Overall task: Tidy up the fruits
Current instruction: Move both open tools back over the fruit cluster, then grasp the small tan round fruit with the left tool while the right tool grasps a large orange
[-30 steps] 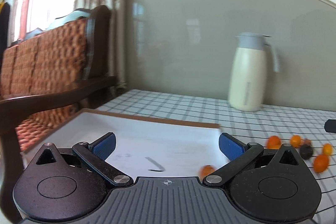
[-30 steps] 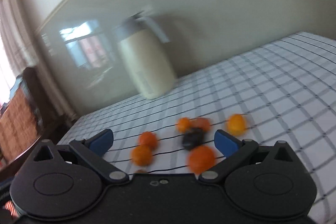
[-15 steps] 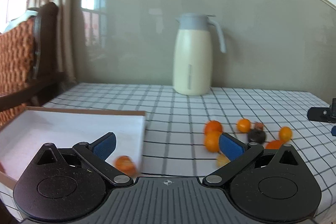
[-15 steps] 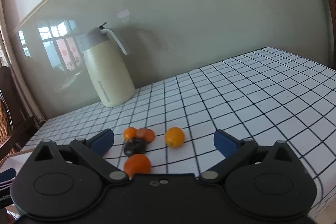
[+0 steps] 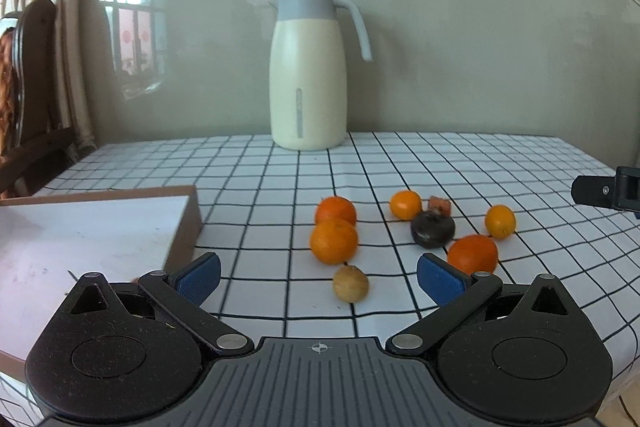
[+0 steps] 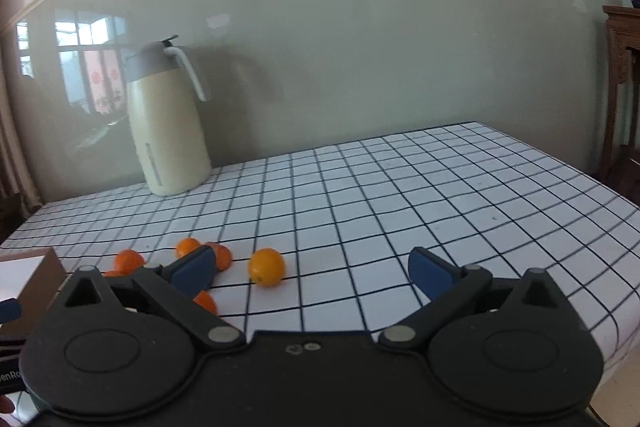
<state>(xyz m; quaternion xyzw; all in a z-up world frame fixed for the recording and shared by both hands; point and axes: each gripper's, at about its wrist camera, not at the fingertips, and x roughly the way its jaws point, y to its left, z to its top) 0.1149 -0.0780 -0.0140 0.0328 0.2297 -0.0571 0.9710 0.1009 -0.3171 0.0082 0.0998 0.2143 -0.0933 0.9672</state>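
Both the left gripper (image 5: 318,273) and the right gripper (image 6: 311,273) are hanging over the desk (image 6: 420,195) with jaws wide apart, near the oranges (image 5: 334,241).

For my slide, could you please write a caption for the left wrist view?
Open left gripper facing loose fruits on a checked tablecloth, tray at left, thermos jug behind.

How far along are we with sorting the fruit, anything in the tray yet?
Done: no fruit shows in the visible part of the white tray. In hand: nothing; the left gripper and right gripper are both open and empty. Left: the whole cluster lies on the checked tablecloth: several oranges, a yellow-orange fruit, a dark fruit and a small tan one.
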